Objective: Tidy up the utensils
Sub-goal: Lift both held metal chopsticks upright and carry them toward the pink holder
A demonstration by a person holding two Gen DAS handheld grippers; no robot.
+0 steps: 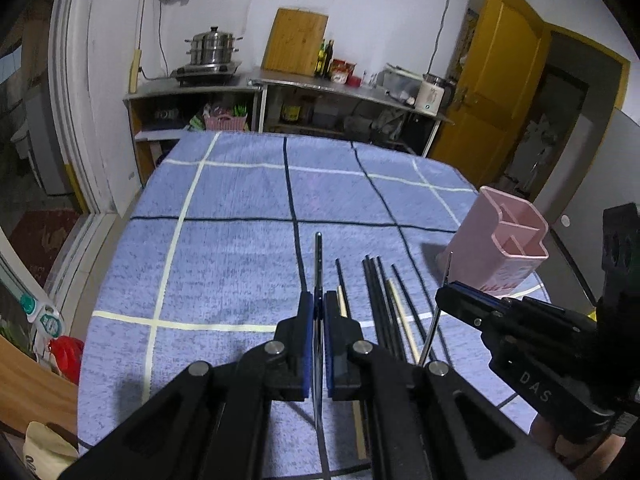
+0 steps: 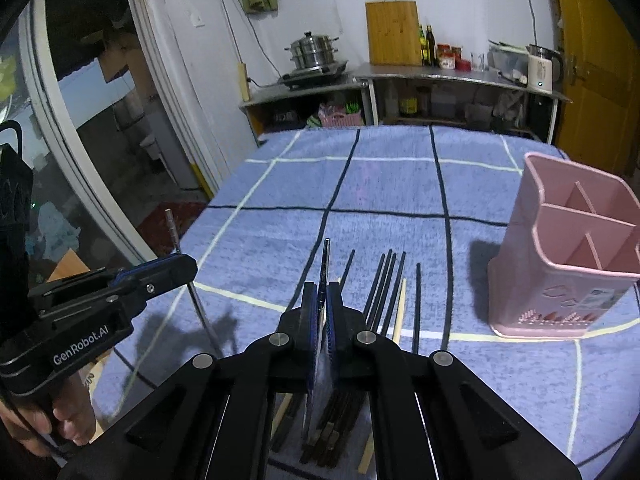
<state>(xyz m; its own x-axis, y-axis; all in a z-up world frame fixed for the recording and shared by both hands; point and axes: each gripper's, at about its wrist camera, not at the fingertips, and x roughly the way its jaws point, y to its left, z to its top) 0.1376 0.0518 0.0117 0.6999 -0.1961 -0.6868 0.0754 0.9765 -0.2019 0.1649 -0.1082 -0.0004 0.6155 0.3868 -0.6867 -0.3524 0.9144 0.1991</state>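
My left gripper point(image 1: 319, 308) is shut on a thin metal chopstick point(image 1: 318, 264) that points away over the cloth. It shows in the right wrist view point(image 2: 176, 262), holding that stick upright-tilted point(image 2: 173, 228). My right gripper point(image 2: 322, 300) is shut on another metal chopstick point(image 2: 325, 258); in the left wrist view it point(image 1: 450, 292) holds the stick point(image 1: 434, 320) slanted. Several black chopsticks point(image 2: 386, 288) and a pale wooden one point(image 2: 400, 308) lie on the blue checked cloth point(image 2: 380, 208) below both grippers. The pink divided utensil holder point(image 2: 568, 264) stands upright at the right; it shows in the left wrist view point(image 1: 496, 248).
The table edge drops off at left toward a glass door point(image 2: 80, 152). A metal counter point(image 2: 440, 76) with a steamer pot point(image 2: 314, 52), cutting board and bottles stands behind the table. A yellow door point(image 1: 492, 80) is at the back right. A red-capped bottle point(image 1: 64, 354) sits at the left.
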